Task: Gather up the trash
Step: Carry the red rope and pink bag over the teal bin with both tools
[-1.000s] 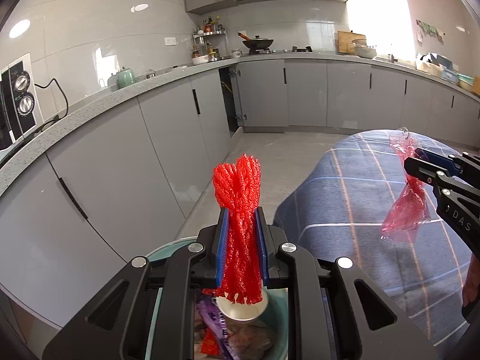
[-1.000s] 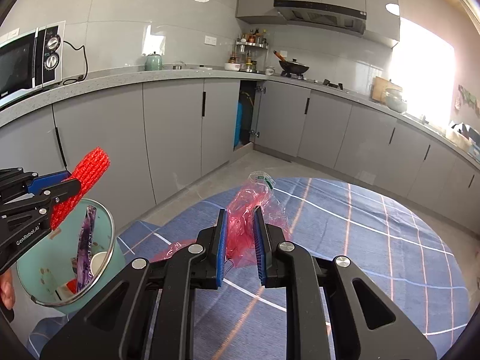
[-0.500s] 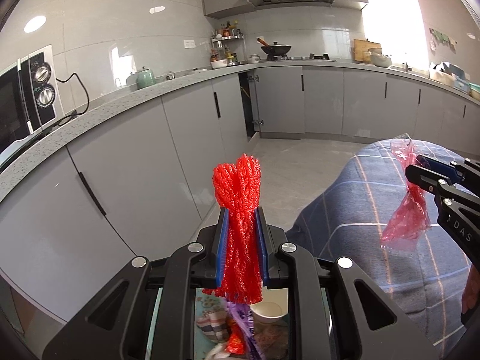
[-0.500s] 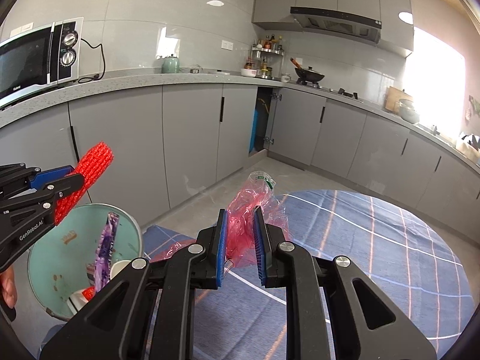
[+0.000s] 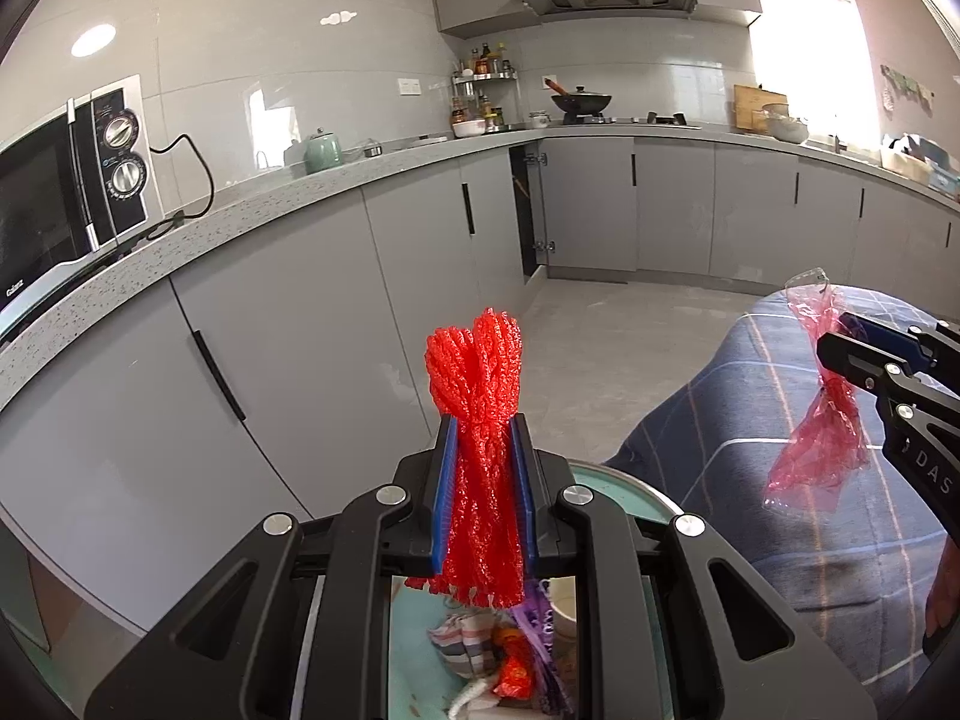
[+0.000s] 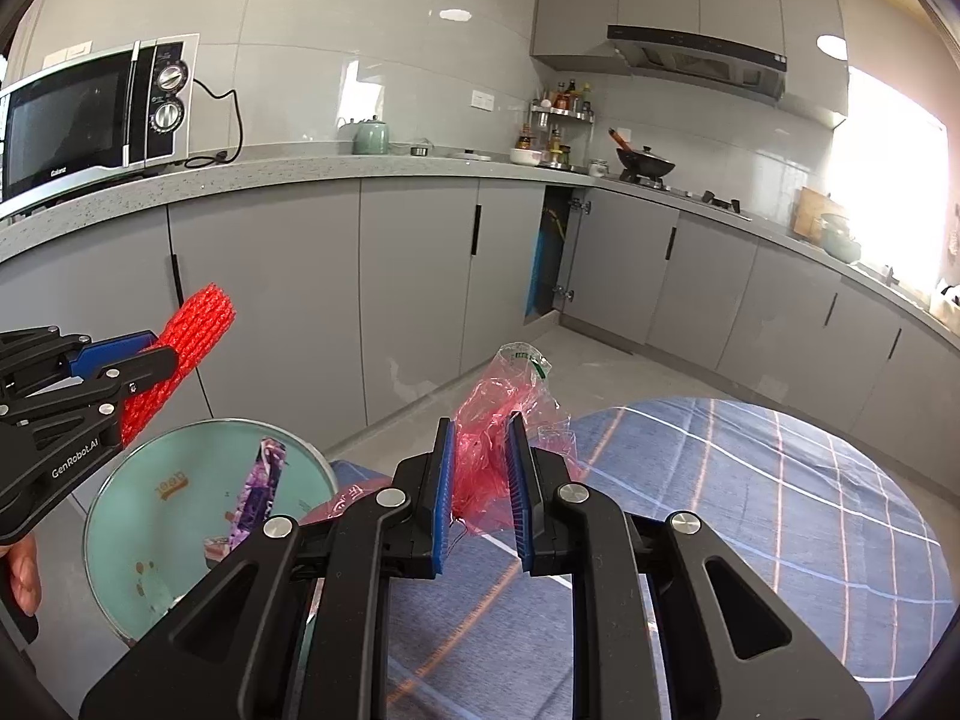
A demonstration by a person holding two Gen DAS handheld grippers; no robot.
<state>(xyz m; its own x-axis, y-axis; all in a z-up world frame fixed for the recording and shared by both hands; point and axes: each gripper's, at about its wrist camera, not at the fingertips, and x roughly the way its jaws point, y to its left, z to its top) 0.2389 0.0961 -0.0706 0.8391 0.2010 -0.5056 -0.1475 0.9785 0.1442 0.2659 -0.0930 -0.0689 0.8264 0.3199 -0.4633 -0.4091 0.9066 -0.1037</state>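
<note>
My left gripper [image 5: 482, 426] is shut on a red foam net [image 5: 480, 420], held upright over a teal trash bin [image 5: 624, 483] that holds wrappers and a paper cup. From the right wrist view the net [image 6: 180, 348] hangs just above the bin [image 6: 156, 516]. My right gripper [image 6: 478, 426] is shut on a crumpled red plastic bag [image 6: 498, 414], held over the edge of the blue plaid table [image 6: 750, 516], right of the bin. The bag also shows in the left wrist view [image 5: 822, 432].
Grey kitchen cabinets [image 5: 300, 348] run along the wall behind the bin, with a microwave [image 6: 90, 114] on the counter. One cabinet door [image 6: 549, 252] stands open. Bare floor [image 5: 600, 348] lies between table and cabinets.
Both grippers have swung left and risen a little while keeping their loads. The bin now sits more to the right below the left gripper and closer in the right wrist view.
</note>
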